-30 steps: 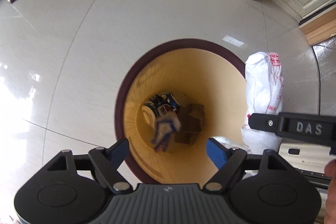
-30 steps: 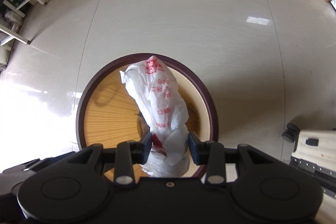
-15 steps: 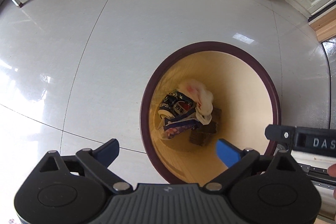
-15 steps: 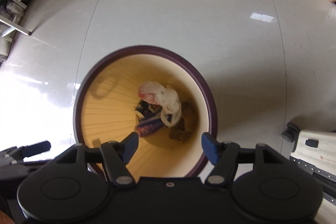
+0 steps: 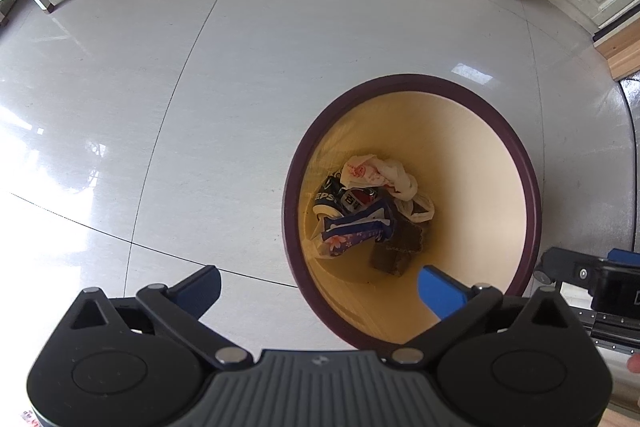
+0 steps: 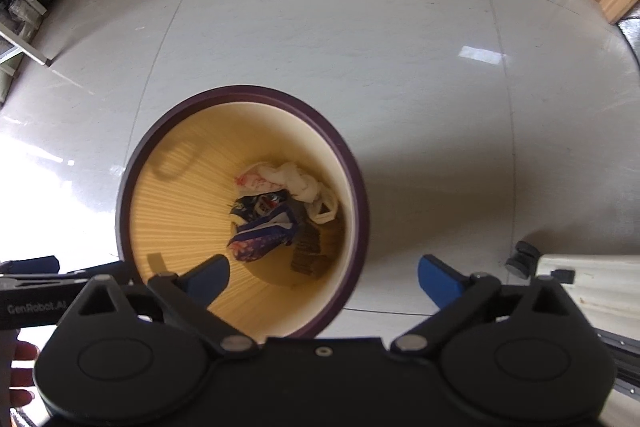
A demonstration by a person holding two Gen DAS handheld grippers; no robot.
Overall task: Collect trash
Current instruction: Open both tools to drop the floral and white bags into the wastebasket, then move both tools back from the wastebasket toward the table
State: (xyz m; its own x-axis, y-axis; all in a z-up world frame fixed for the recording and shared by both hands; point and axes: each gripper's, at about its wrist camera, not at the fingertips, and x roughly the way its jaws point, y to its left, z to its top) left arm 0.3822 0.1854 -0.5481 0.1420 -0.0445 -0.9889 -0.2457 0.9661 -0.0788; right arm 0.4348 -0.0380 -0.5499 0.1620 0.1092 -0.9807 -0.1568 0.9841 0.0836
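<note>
The white plastic bag [image 6: 294,183] that hung between the right gripper's [image 6: 322,281] fingers a second ago now lies crumpled at the bottom of the trash bin [image 6: 352,183]. In the bin it rests against the far side of a blue soda can [image 5: 340,197], with a purple-and-white wrapper [image 5: 354,231] and brown cardboard scraps [image 5: 400,247] just beside the can. The right gripper's blue fingers [image 6: 438,285] are opening and stand wide apart above the bin's near rim, with nothing between them. The left gripper [image 5: 318,287] points down over the bin's left rim, its fingers [image 5: 198,291] also spreading to their widest and empty. The bin stands on a pale tiled floor [image 5: 280,47], and a white wheeled case [image 6: 580,283] sits on the floor to the bin's right.
</note>
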